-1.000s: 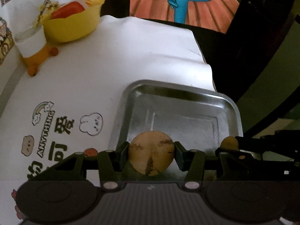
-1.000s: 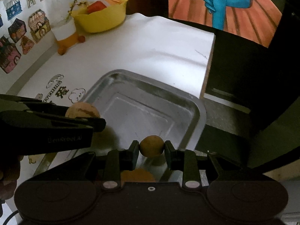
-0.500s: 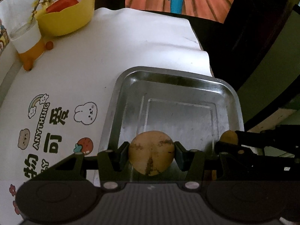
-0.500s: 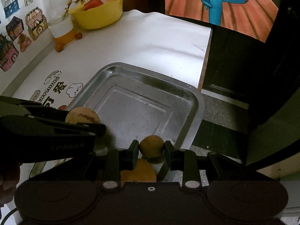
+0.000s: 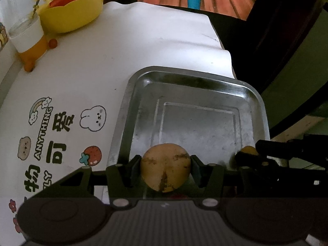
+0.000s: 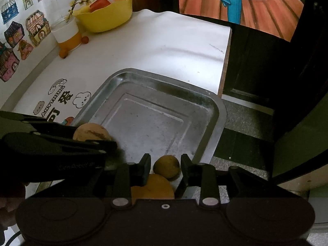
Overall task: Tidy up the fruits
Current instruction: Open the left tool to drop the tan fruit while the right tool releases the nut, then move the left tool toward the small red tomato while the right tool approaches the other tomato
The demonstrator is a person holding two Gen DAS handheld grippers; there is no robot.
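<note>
On the bench's near right, the metal tray [image 5: 254, 94] lies empty. Over its near edge the left gripper [image 5: 165, 169] has its fingers clamped on the large tan fruit [image 5: 165, 167] at its widest girth (firm, smooth, likely to roll). The right gripper [image 6: 165, 167] has parted slightly around the small fruit [image 6: 166, 166]; whether it touches, I cannot tell.

Black left gripper [image 5: 165, 169] and right gripper [image 6: 165, 169]: ribbed housings, silver screws, black fingers [image 6: 143, 169].
</note>
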